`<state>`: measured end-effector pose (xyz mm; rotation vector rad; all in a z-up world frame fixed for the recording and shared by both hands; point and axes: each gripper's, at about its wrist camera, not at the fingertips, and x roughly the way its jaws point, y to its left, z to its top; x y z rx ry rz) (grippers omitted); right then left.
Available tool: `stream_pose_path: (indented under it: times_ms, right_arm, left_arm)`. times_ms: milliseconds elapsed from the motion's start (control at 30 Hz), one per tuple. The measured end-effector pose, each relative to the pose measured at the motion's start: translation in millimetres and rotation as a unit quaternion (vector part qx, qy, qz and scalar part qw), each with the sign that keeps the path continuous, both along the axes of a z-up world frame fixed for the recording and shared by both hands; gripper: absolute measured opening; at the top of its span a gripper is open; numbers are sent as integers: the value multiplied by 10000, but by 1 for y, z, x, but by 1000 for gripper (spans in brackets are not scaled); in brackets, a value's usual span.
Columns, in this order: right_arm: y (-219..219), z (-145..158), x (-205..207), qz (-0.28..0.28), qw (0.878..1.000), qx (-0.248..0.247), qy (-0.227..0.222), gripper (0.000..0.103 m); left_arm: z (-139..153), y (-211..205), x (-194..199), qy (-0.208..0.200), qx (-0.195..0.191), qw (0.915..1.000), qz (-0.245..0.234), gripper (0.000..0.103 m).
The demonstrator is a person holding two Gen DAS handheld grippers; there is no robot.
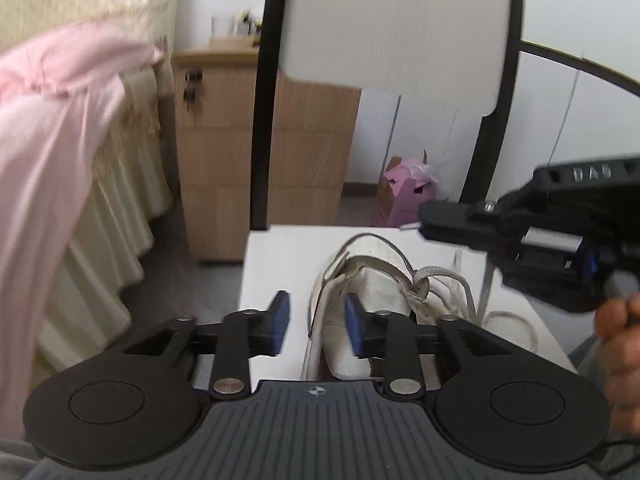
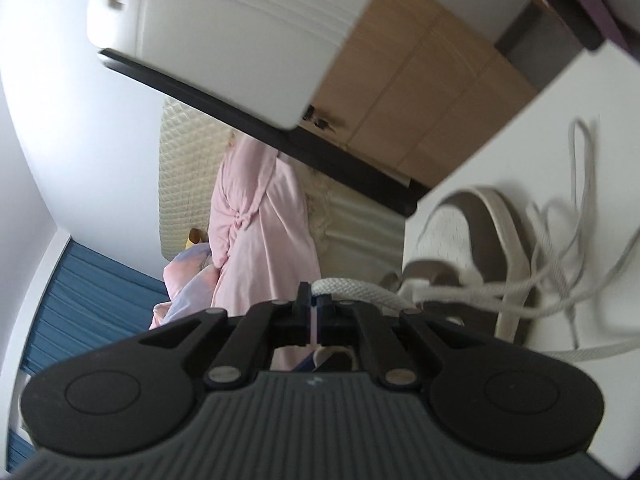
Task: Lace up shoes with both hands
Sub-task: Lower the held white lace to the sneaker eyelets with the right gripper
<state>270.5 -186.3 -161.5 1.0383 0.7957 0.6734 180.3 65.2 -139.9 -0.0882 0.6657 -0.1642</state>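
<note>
Lacing was only partly done. The white shoe (image 1: 360,292) sat on the desk (image 1: 280,256), its lace (image 2: 552,292) still loose and tangled. The right gripper (image 2: 313,305) pinched the lace tight. The left gripper (image 1: 317,320) stood narrowly open, holding nothing.

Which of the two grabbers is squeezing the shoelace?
The right gripper: its jaws are shut on the white shoelace. The left gripper has a gap between its blue pads, with nothing pinched.
</note>
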Motion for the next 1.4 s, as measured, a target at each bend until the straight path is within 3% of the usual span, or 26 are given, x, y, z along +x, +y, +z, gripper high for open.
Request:
stream_pose_path:
  times_ms: [100, 300, 500, 600, 700, 800, 967, 1100, 1233, 1400]
  right_arm:
    - [8, -14, 4, 55, 9998, 39, 187, 3]
    - [15, -30, 4, 156, 9994, -143, 278, 3]
    - [13, -35, 2, 145, 9993, -167, 309, 3]
    - [16, -40, 4, 203, 9989, -163, 393, 3]
    - [23, -40, 11, 273, 9987, -237, 357, 3]
    - [27, -41, 17, 315, 9981, -339, 408, 3]
    - [30, -44, 24, 416, 9964, -564, 471, 3]
    - [27, -39, 27, 366, 9947, -876, 394, 3]
    - [26, -31, 30, 445, 9905, -1275, 244, 3]
    - [33, -19, 33, 701, 9768, -2016, -145, 3]
  left_arm:
    - [-2, 1, 3, 48, -54, 9999, 71, 12]
    - [0, -13, -11, 28, 464, 9979, 446, 8]
    - [3, -7, -20, 117, 286, 9984, 478, 9]
    - [10, -3, -26, -136, 235, 9989, 387, 9]
    - [23, 3, -32, -586, 211, 9979, 173, 10]
    - [31, 5, -20, -719, 347, 9967, -136, 10]
    - [23, -5, 16, -321, 827, 9892, -1170, 10]
    - [9, -12, 34, -20, 932, 9820, -1642, 10]
    - [0, -18, 40, 53, 1046, 9764, -1890, 10]
    - [-11, -24, 47, 177, 1160, 9726, -2008, 9]
